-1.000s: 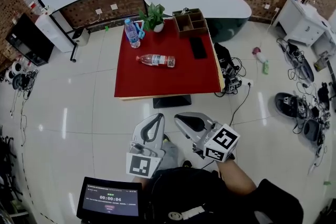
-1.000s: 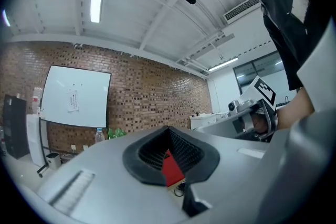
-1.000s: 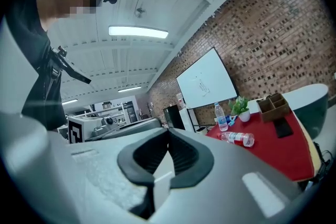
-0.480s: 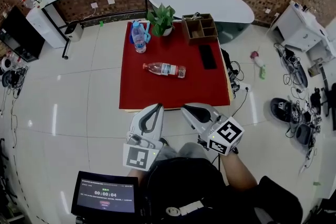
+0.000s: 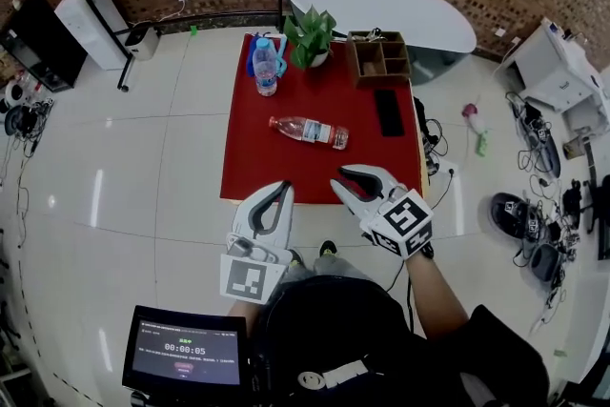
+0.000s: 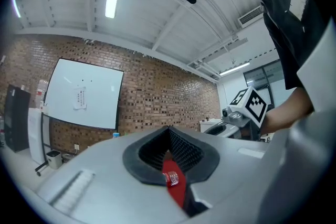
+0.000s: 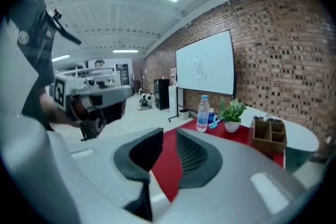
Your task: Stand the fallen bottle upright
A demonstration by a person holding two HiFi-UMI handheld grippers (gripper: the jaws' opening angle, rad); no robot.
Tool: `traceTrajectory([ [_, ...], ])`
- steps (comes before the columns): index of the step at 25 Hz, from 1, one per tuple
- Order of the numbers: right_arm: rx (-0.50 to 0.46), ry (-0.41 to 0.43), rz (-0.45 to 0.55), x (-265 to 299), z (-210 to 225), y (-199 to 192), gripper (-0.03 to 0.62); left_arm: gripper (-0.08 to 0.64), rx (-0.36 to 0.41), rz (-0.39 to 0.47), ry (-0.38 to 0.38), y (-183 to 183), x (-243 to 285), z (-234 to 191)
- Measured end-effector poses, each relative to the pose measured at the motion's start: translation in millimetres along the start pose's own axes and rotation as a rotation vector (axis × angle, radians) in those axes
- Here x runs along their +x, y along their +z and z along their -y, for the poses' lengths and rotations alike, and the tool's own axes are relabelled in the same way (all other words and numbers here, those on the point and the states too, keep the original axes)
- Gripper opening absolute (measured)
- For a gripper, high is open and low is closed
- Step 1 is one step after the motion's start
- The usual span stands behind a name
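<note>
A clear fallen bottle point(image 5: 308, 131) with a red label lies on its side in the middle of the red table point(image 5: 257, 167). A bit of the fallen bottle point(image 6: 171, 178) shows through the gap below my left jaws. Both grippers hover at the table's near edge, short of the bottle. My left gripper point(image 5: 283, 191) point(image 6: 169, 131) is shut, tips touching, and holds nothing. My right gripper point(image 5: 345, 176) point(image 7: 168, 135) is opening, with a narrow gap between its jaws and only the red tabletop seen through it.
At the table's far side stand an upright water bottle point(image 5: 266, 67) point(image 7: 203, 113), a potted plant point(image 5: 310, 33) point(image 7: 231, 113) and a wooden organizer point(image 5: 379, 57) point(image 7: 269, 136). A black phone point(image 5: 390, 112) lies right of the fallen bottle. A tablet point(image 5: 186, 359) sits low left.
Both grippers have moved forward to the table's near edge and the table has come nearer. The right jaws, shut before, have parted a little.
</note>
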State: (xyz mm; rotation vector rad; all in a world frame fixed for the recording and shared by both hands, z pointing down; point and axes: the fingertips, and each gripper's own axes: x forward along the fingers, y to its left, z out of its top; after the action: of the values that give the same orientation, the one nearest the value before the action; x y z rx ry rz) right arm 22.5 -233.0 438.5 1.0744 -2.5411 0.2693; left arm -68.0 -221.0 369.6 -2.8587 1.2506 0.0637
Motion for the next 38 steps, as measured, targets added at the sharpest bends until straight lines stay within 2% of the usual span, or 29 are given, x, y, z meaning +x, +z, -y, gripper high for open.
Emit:
traceTrajectory([
  [2, -0.134, 0.009, -0.096, 23.5, 8.9, -8.3, 0.155, 0.000, 0.007, -0.002, 0.018, 4.4, 4.2, -3.3],
  [4, -0.279, 0.013, -0.187, 55.3, 21.1, -17.2, 0.210, 0.000, 0.012, -0.007, 0.044, 6.1, 6.8, -9.3],
  [6, -0.402, 0.013, -0.292, 94.8, 37.4, -34.0, 0.233, 0.000, 0.007, -0.016, 0.081, 4.9, 6.3, -17.9],
  [9, -0.527, 0.022, -0.449, 155.8, 64.0, -67.7, 0.247, 0.000, 0.008, -0.041, 0.141, 0.2, 0.5, -31.0],
  [16, -0.648, 0.046, -0.686, 252.6, 95.4, -121.2, 0.254, 0.000, 0.026, -0.102, 0.277, -7.4, -27.9, -55.0],
  [19, -0.673, 0.028, -0.735, 268.3, 106.9, -136.1, 0.256, 0.000, 0.029, -0.120, 0.315, -11.2, -35.7, -60.4],
  [23, -0.659, 0.030, -0.743, 273.3, 108.5, -131.8, 0.256, 0.000, 0.033, -0.133, 0.335, -14.7, -39.9, -68.8],
  [25, -0.621, 0.036, -0.710, 268.0, 107.9, -122.3, 0.256, 0.000, 0.038, -0.130, 0.327, -13.2, -38.6, -69.5],
  [27, -0.538, 0.033, -0.630, 255.3, 107.1, -100.3, 0.256, 0.000, 0.045, -0.124, 0.312, -10.1, -35.7, -69.7],
  [33, -0.179, -0.008, -0.269, 190.7, 130.9, -18.1, 0.253, 0.000, 0.064, -0.107, 0.251, -6.7, -11.0, -60.7],
  [35, -0.113, -0.020, -0.196, 173.7, 141.3, -12.0, 0.252, 0.000, 0.075, -0.110, 0.224, -8.8, 0.1, -55.9],
  [38, -0.062, -0.041, -0.156, 155.7, 150.4, -21.3, 0.250, 0.000, 0.094, -0.116, 0.189, -12.3, 14.9, -43.0],
])
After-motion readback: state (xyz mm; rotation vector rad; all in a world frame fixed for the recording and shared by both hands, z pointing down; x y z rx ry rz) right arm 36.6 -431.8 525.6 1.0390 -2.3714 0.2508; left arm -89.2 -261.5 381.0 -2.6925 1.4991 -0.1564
